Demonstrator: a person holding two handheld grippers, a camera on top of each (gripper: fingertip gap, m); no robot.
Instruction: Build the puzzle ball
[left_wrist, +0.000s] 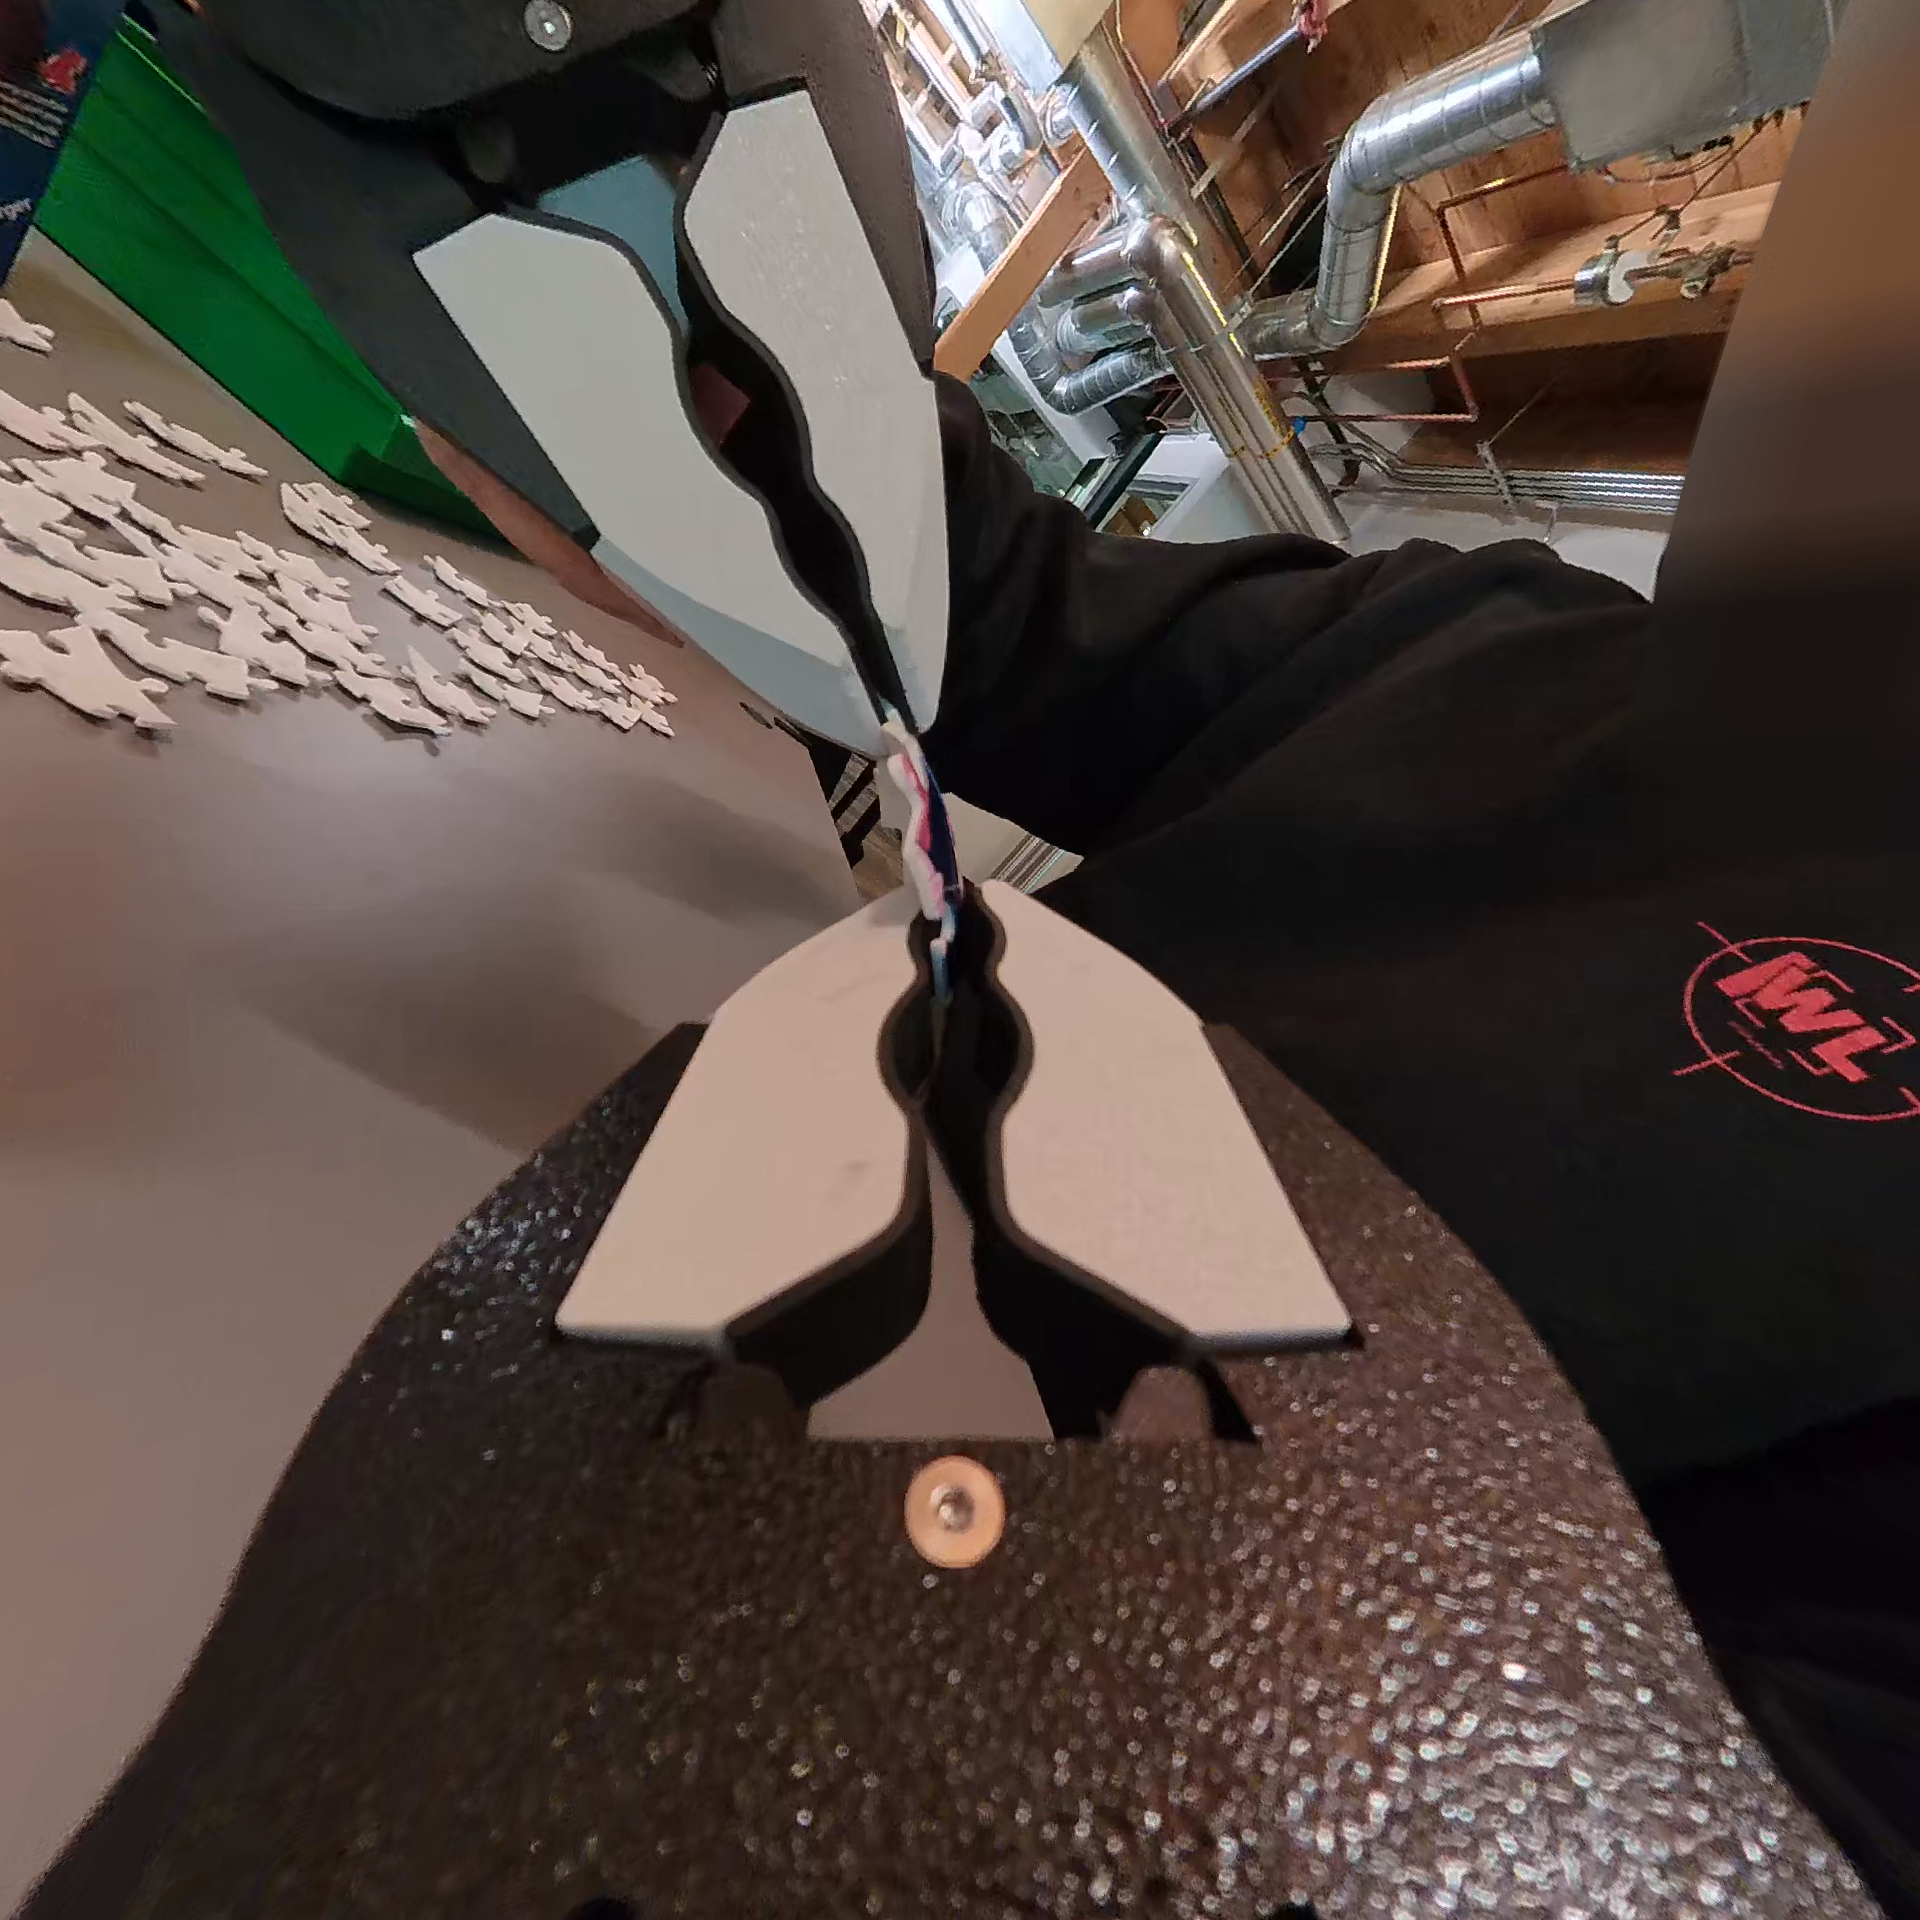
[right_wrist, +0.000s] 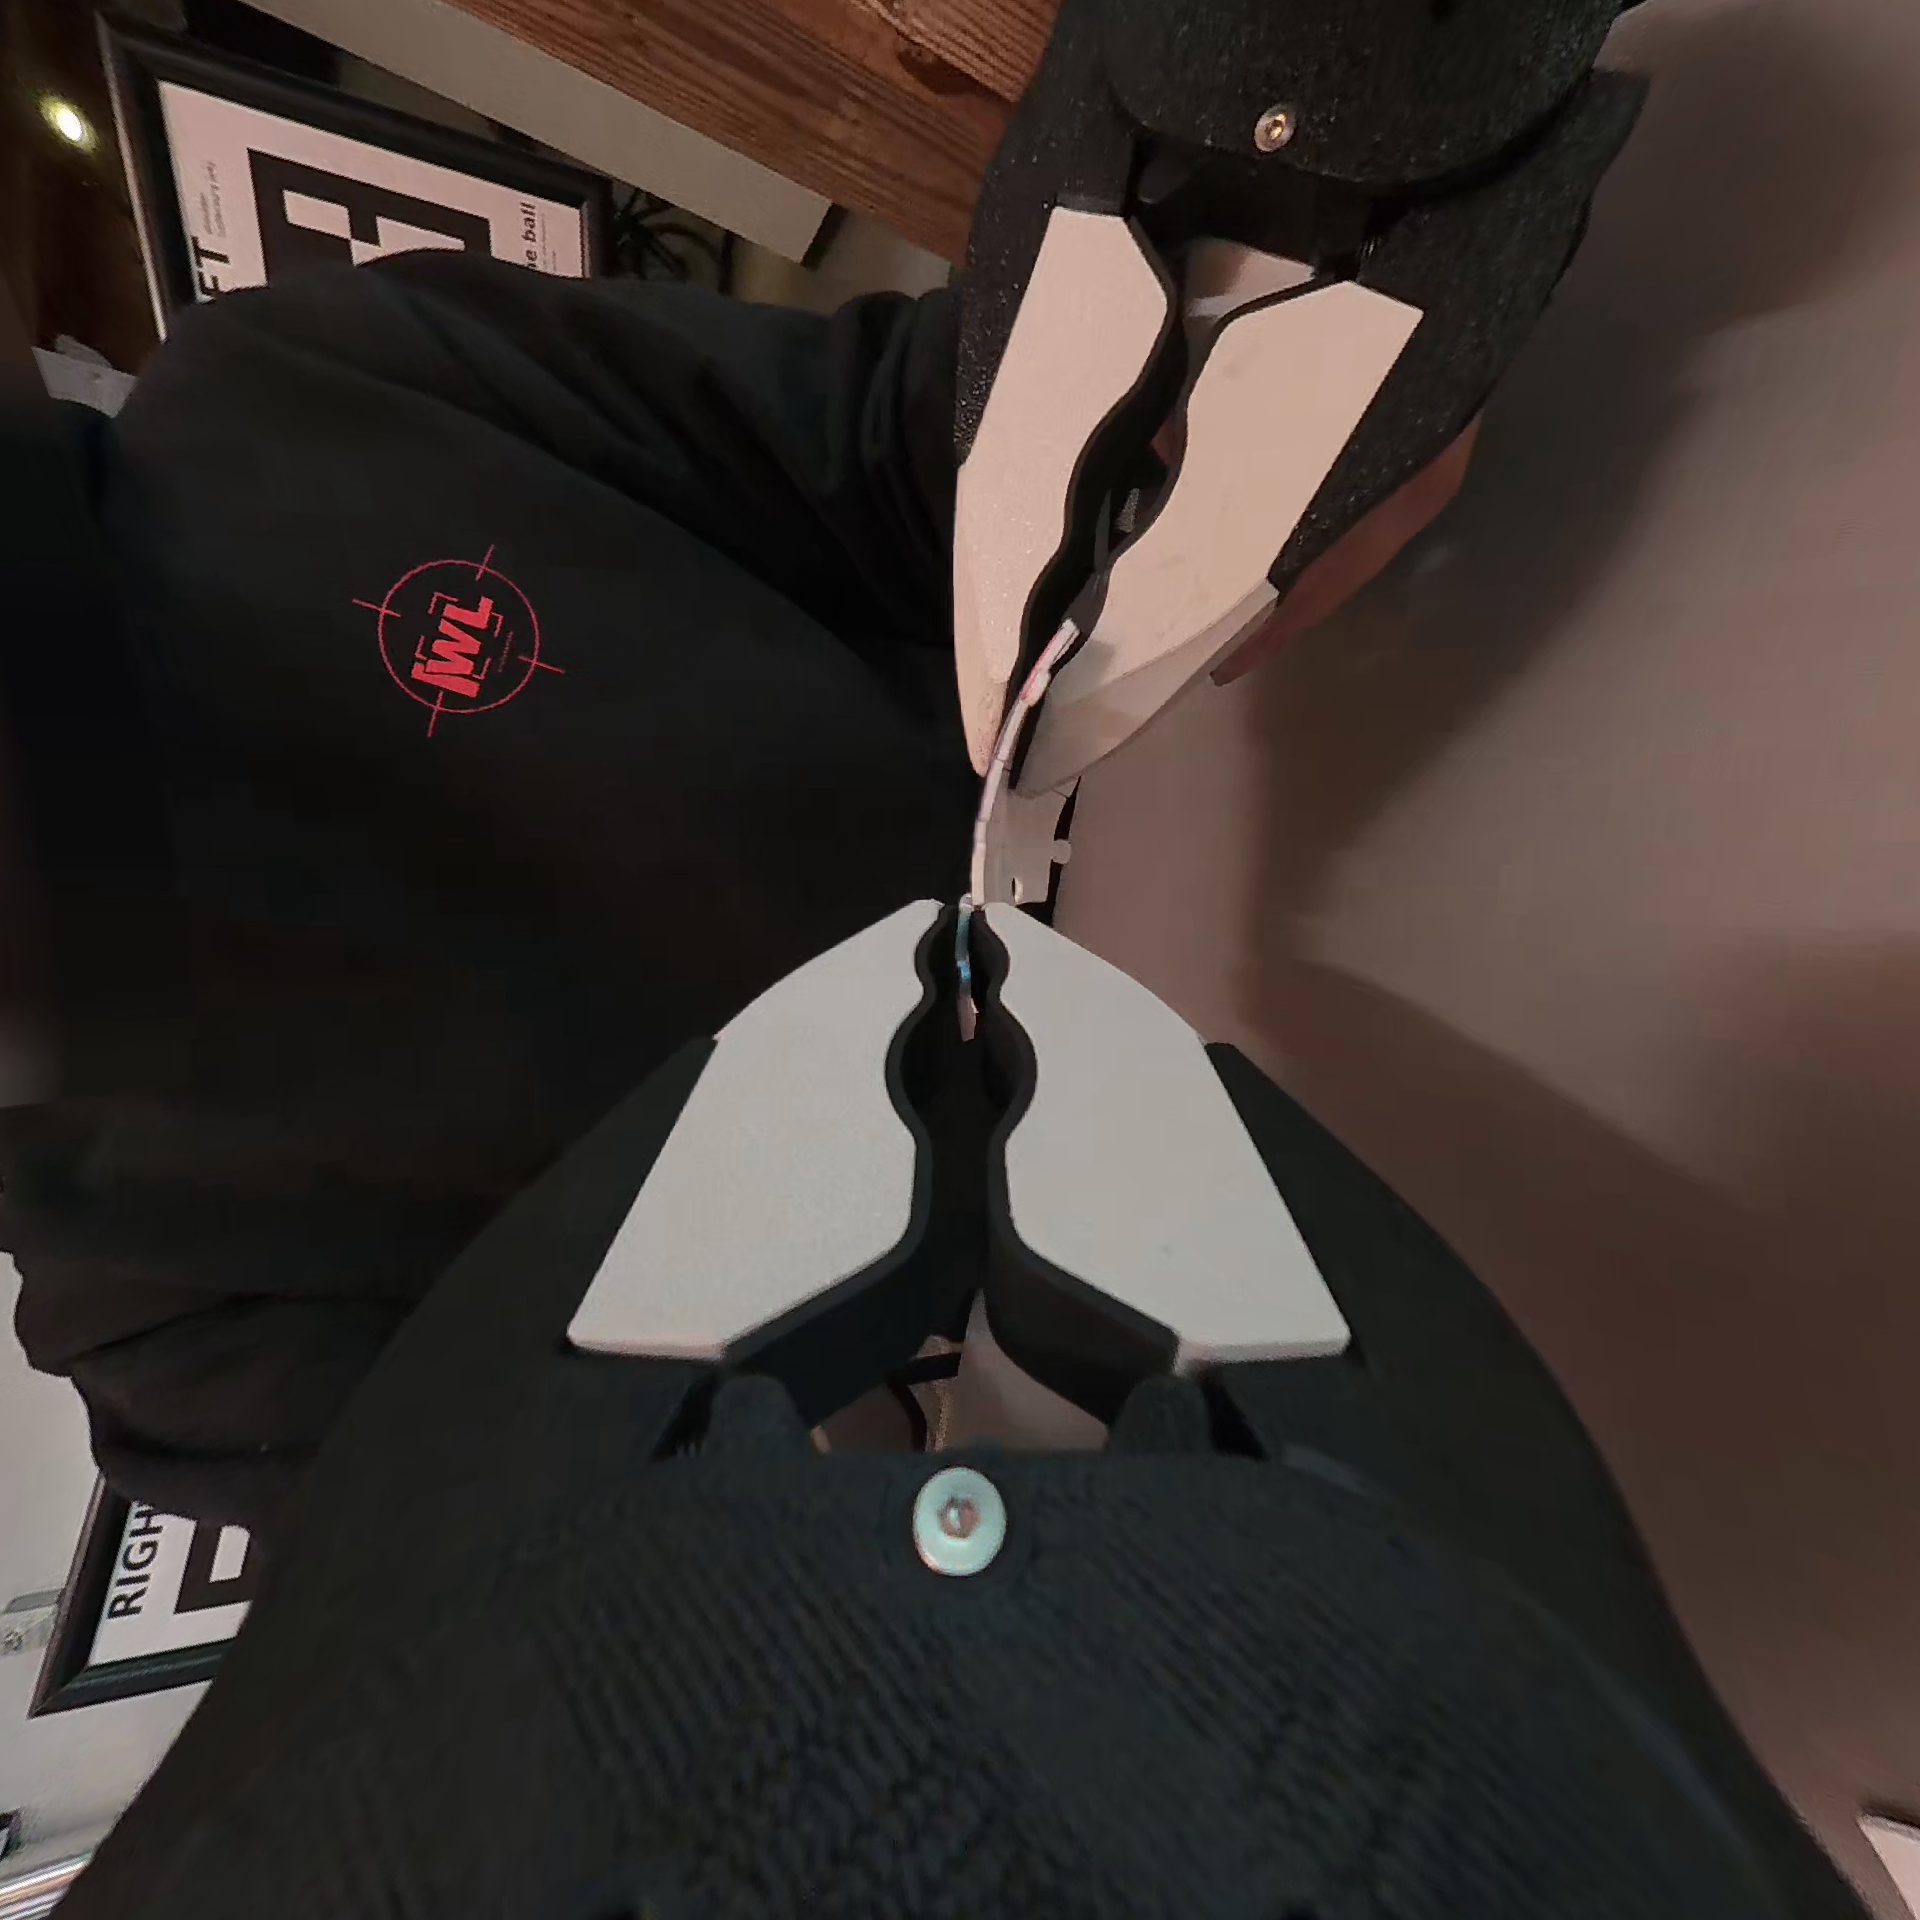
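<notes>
A short curved strip of joined puzzle pieces (left_wrist: 923, 821), white-backed with pink and dark blue print, is held in the air between both grippers. My left gripper (left_wrist: 948, 904) is shut on its near end. My right gripper (left_wrist: 896, 727) comes in from above and is shut on the far end. In the right wrist view the strip (right_wrist: 995, 842) shows edge-on and bowed. There my right gripper (right_wrist: 966, 909) pinches its lower end and my left gripper (right_wrist: 1003, 753) pinches its upper end. Many loose pieces (left_wrist: 260, 582) lie white side up on the table.
The brown table (left_wrist: 364, 987) spreads below and to the left. A green box (left_wrist: 208, 260) stands behind the loose pieces. A person in a black sweater (left_wrist: 1403, 883) is close behind the grippers. Framed signs (right_wrist: 343, 197) are in the background. Only a small space, under 4 cm, lies between the two pairs of fingers.
</notes>
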